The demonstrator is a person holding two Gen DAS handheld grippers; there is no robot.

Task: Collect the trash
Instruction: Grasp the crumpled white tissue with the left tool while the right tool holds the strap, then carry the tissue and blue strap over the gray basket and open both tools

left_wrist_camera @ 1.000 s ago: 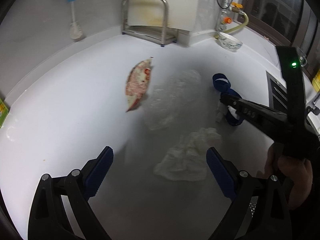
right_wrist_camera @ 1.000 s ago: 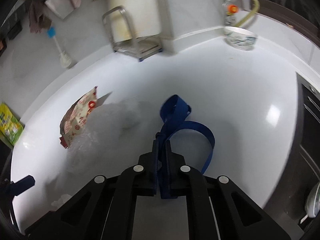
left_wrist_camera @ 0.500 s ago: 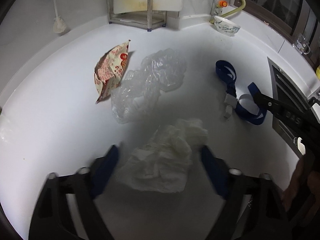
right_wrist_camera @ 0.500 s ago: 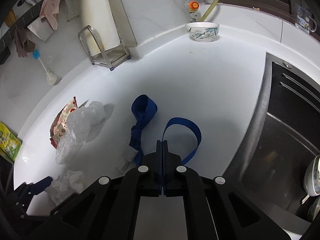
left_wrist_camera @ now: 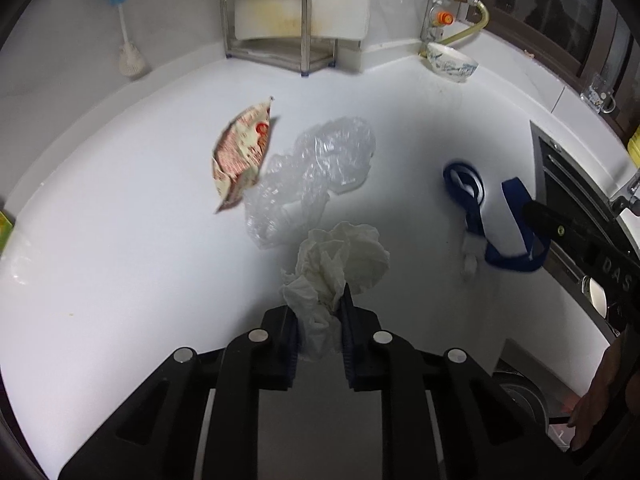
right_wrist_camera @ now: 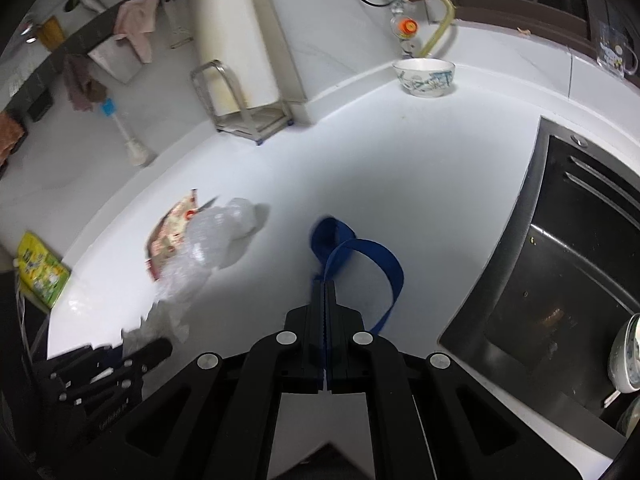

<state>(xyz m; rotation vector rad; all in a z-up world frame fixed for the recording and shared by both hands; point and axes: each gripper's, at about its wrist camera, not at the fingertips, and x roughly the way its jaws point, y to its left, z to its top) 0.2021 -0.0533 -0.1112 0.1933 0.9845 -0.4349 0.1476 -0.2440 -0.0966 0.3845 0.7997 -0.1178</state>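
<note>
Glossy white desk (left_wrist_camera: 120, 264) curves across both views, smooth and bare between scattered litter. At its far left edge sits a yellow-green printed packet (right_wrist_camera: 42, 270); its writing is too small to read. Further in lies a flattened snack wrapper (left_wrist_camera: 242, 158), cream with a dense red pattern and a red round mark, creased into a pointed shape; its print cannot be read. Touching its right side is a crumpled clear plastic bag (left_wrist_camera: 316, 172), shiny and wrinkled. Just in front of the bag, the left gripper (left_wrist_camera: 319, 312) has its blue-padded jaws pressed nearly together on a wad of crumpled white tissue (left_wrist_camera: 340, 264), soft and deeply folded, which bulges out above the pads. To the right, a flat woven blue strap (right_wrist_camera: 360, 256) forms two loops; in the left wrist view a whitish tag hangs from it. The right gripper (right_wrist_camera: 324, 292) pinches this strap with its jaws fully closed on the thin band. At the back stand a steel rack (left_wrist_camera: 276, 52) and a patterned ceramic bowl (right_wrist_camera: 424, 77). A dark steel sink (right_wrist_camera: 568, 264) fills the right side.
</note>
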